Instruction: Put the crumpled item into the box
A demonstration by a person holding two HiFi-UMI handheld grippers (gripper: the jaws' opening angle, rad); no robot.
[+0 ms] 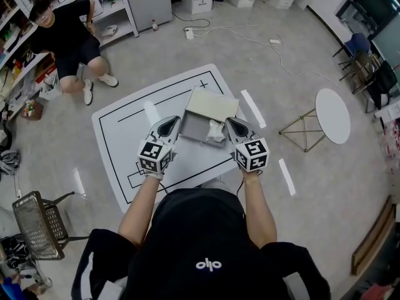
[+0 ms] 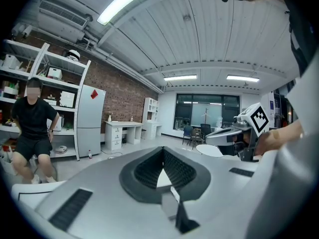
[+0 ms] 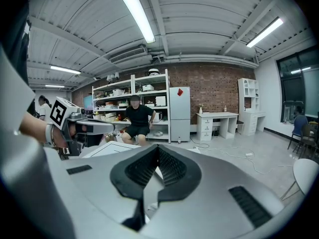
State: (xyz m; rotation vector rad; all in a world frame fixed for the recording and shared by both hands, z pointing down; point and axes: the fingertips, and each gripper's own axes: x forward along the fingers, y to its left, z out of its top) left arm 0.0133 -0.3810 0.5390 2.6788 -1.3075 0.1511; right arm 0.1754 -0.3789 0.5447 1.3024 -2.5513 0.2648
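Two grippers are in our hands, both held low over the white mat on the floor, one at each side of the box. Our left gripper has its jaws fully together: the ribbed pads meet at the tips and nothing is caught between them. Our right gripper looks the same in its own view, with the tips closed on each other and no hold on anything. The crumpled item (white, and bunched up) lies inside the box toward its right end. It is just beside the tip of the right gripper, though we cannot tell whether the two touch. The box's lid is folded open on the far side. Beyond the mat a person sits by the shelves, and a round white table stands off to our right.
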